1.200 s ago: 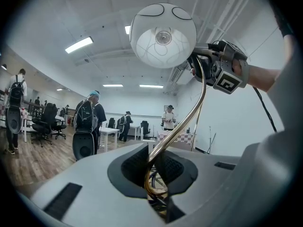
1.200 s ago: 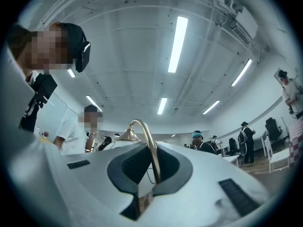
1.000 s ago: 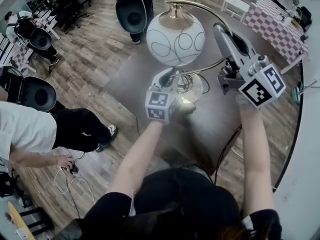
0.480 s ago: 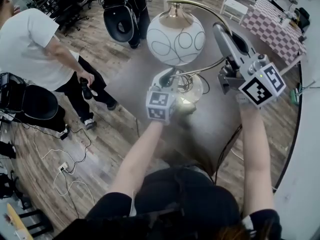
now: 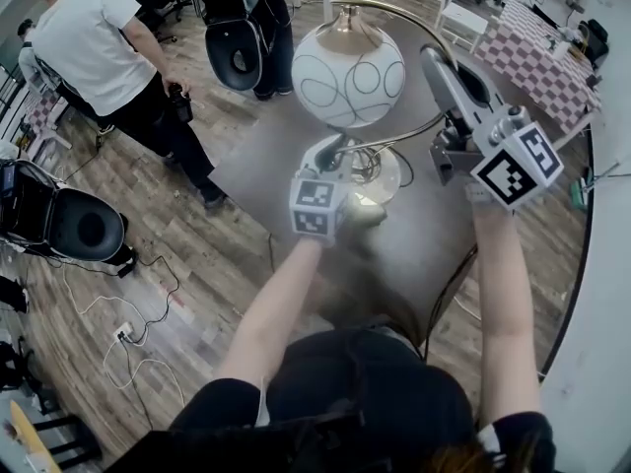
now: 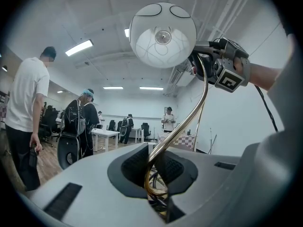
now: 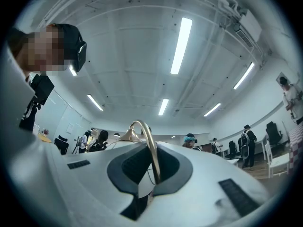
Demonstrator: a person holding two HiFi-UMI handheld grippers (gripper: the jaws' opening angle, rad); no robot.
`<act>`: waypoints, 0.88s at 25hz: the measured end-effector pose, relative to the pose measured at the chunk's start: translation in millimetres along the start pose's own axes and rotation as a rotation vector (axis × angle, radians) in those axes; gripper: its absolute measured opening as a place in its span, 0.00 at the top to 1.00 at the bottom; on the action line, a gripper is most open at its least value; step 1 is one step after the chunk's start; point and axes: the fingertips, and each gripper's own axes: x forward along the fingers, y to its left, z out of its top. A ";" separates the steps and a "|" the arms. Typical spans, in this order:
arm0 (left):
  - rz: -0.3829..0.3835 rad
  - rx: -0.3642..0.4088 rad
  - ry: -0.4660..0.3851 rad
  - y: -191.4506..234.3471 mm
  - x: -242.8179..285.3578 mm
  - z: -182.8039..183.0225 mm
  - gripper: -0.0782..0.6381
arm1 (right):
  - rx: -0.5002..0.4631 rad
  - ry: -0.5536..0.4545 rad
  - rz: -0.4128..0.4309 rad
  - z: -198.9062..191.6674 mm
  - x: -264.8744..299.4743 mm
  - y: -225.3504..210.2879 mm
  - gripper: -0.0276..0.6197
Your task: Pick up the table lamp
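Observation:
The table lamp has a white globe shade [image 5: 347, 77] with thin swirl lines and a curved brass stem [image 5: 414, 28]. My left gripper [image 5: 333, 152] is shut on the lower stem just above the round base [image 5: 383, 177]. In the left gripper view the stem [image 6: 189, 122] rises from between the pads of the left gripper [image 6: 156, 174] to the globe [image 6: 163, 34]. My right gripper [image 5: 441, 67] is shut on the upper arc of the stem, and the right gripper view shows the brass tube [image 7: 150, 145] clamped in the right gripper [image 7: 150, 174]. Whether the base touches the dark table [image 5: 266, 156] I cannot tell.
A person in a white shirt [image 5: 99, 42] stands at the upper left, beside another carrying black gear [image 5: 237, 28]. A black seat [image 5: 84, 227] and floor cables [image 5: 128, 333] lie to the left. A checked table [image 5: 552, 47] and a white stool [image 5: 463, 8] stand at the far right.
Both grippers and the lamp have stayed put. The person in the white shirt has walked from the left edge to the upper left of the room.

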 end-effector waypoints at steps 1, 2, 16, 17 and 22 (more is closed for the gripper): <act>0.001 0.000 -0.001 0.5 -0.5 0.8 0.83 | -0.001 -0.001 0.001 0.5 0.4 0.9 0.96; 0.001 -0.001 -0.003 0.7 -1.1 1.6 0.83 | -0.003 -0.001 0.002 1.3 0.9 2.0 0.96; 0.018 -0.003 0.004 3.6 -11.5 7.5 0.83 | 0.002 0.007 0.027 7.3 6.2 13.4 0.96; 0.021 -0.003 0.005 4.8 -12.6 6.4 0.83 | 0.004 0.008 0.029 5.9 7.0 14.2 0.96; 0.033 -0.007 0.014 7.6 -15.3 5.9 0.83 | 0.016 0.017 0.041 4.9 10.6 15.4 0.96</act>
